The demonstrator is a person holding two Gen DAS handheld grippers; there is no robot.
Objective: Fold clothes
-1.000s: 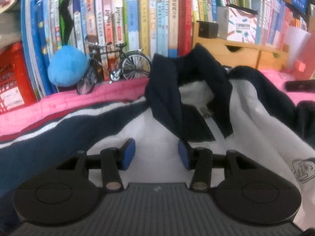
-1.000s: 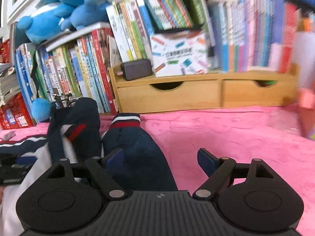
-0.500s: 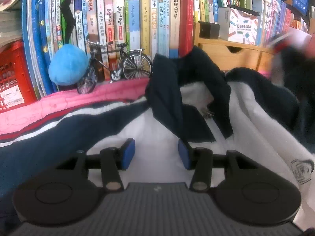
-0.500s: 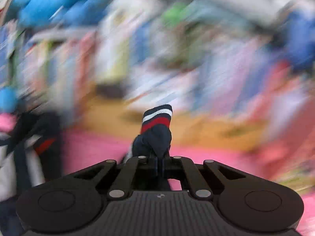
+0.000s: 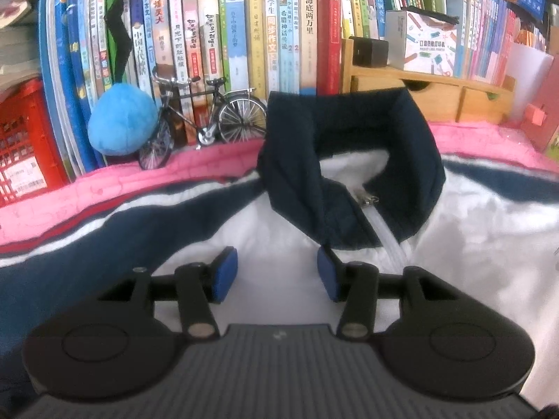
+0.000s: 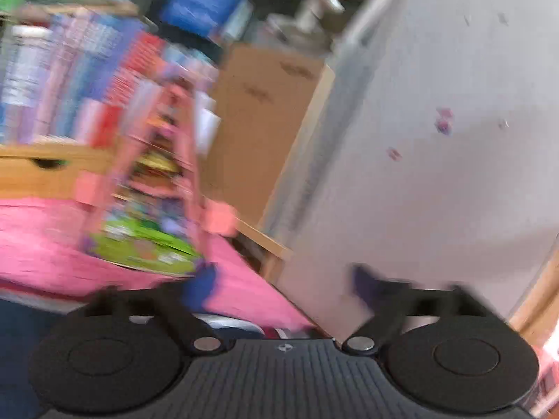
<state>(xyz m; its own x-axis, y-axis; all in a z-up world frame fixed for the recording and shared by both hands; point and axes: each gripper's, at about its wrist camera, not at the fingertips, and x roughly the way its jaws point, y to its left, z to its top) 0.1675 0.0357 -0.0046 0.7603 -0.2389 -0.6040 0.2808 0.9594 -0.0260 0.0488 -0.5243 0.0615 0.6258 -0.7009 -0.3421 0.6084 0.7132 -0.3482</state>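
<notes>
A white and navy jacket (image 5: pixel 454 237) is lying spread across the pink blanket (image 5: pixel 195 171), its navy collar (image 5: pixel 335 160) standing up toward the row of books (image 5: pixel 244 35) and its zipper (image 5: pixel 387 241) running down the white front. The left gripper (image 5: pixel 277 272) is hovering low over the white chest panel, its blue-padded fingers (image 5: pixel 225 272) standing apart with nothing between them, the right pad just at the collar's lower edge. A small model bicycle (image 5: pixel 206 118) and a blue plush ball (image 5: pixel 122 124) are sitting against the books behind the blanket. The right wrist view is heavily blurred; the right gripper (image 6: pixel 279 286) is showing its fingers spread wide and empty, pointing past the blanket's edge toward a pale wall (image 6: pixel 436 139), with a strip of navy fabric (image 6: pixel 21 317) lying below its left side
</notes>
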